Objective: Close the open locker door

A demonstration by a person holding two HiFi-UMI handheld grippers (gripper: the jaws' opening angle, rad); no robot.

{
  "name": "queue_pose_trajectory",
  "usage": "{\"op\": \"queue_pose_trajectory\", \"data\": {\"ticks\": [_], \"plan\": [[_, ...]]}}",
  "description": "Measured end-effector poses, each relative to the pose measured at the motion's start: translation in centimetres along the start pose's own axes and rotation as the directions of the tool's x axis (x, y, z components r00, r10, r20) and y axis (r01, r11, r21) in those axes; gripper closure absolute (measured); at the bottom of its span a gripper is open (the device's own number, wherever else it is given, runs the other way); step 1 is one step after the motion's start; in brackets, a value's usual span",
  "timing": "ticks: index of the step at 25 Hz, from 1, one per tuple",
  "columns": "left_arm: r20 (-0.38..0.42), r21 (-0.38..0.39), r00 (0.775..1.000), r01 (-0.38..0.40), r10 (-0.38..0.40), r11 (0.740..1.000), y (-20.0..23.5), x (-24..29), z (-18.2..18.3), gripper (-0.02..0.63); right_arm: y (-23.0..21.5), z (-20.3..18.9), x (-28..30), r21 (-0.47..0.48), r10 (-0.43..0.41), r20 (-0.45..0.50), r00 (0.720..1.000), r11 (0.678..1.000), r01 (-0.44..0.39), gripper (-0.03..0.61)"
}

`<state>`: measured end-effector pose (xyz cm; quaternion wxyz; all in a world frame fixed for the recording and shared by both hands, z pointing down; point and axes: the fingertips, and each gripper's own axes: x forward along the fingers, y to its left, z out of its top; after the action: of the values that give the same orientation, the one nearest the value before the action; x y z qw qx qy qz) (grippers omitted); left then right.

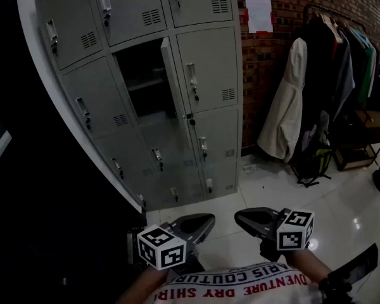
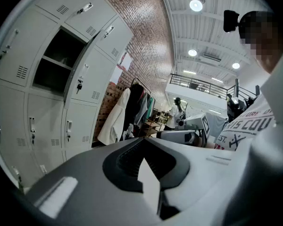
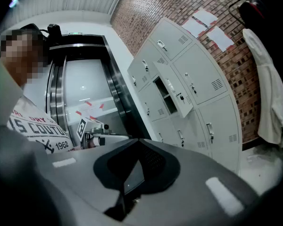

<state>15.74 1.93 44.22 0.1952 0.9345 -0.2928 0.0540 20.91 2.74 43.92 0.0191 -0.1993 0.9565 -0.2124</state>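
A grey locker bank [image 1: 209, 68] stands against a brick wall [image 1: 266, 52], and the open locker door [image 1: 173, 84] belongs to its middle column, second row from the top. The door is hinged on its right side and swung out towards the room, nearly edge-on in the head view. It exposes a dark compartment [image 1: 141, 75] with a shelf across it. Every other door in the bank sits flush.

Both tongs hang low and well away from the bank, close to the person's printed shirt [image 1: 240, 287], over the pale tiled floor [image 1: 285, 189] in front of the bank's foot. The left gripper [image 1: 209, 219] and the right gripper [image 1: 239, 217] point their tips towards each other and lie just apart. Each carries its marker cube, the left cube [image 1: 161, 247] and the right cube [image 1: 295, 229]. In each gripper's own view the two jaws are pressed together at the tip with nothing between them. Neither gripper touches the door.

To the right of the bank, beyond the brick wall's posted papers [image 1: 259, 12], a clothes rack [image 1: 332, 56] holds dark garments, and a white coat [image 1: 288, 106] hangs at its near end.
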Motion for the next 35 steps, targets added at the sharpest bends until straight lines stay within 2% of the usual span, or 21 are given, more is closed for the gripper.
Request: {"op": "queue_pose_trajectory", "data": {"ticks": [4,8,14,18,24,28,35], "plan": [[-0.01,0.048,0.999,0.049,-0.048,0.998,7.2,-0.2,3.5,0.609,-4.5,3.6,6.4,-0.024,-0.051,0.029,0.998,0.998,0.052,0.584],[-0.016,0.049,0.997,0.079,-0.078,0.996,16.7,-1.0,8.2,0.609,-9.7,9.2,14.3,-0.047,-0.103,0.075,0.992,0.993,0.107,0.584],[-0.004,0.059,0.997,0.075,-0.075,0.995,25.4,-2.1,14.4,0.609,-12.9,16.5,20.7,-0.131,-0.178,0.129,0.976,0.972,0.195,0.584],[0.035,0.075,0.995,0.092,-0.095,0.993,26.8,-2.7,17.2,0.609,-13.7,18.7,22.3,-0.156,-0.212,0.146,0.966,0.959,0.234,0.584],[0.018,0.128,0.99,0.138,-0.141,0.982,26.7,-2.9,17.4,0.609,-15.6,23.0,23.1,-0.236,-0.276,0.19,0.942,0.919,0.316,0.586],[0.005,0.185,0.986,0.163,-0.167,0.969,26.7,-3.3,17.9,0.609,-17.2,23.6,24.9,-0.291,-0.323,0.171,0.931,0.886,0.361,0.586],[0.04,0.176,0.982,0.175,-0.185,0.969,28.8,-4.8,18.6,0.609,-17.6,23.8,27.2,-0.338,-0.355,0.16,0.921,0.857,0.389,0.589]]}}
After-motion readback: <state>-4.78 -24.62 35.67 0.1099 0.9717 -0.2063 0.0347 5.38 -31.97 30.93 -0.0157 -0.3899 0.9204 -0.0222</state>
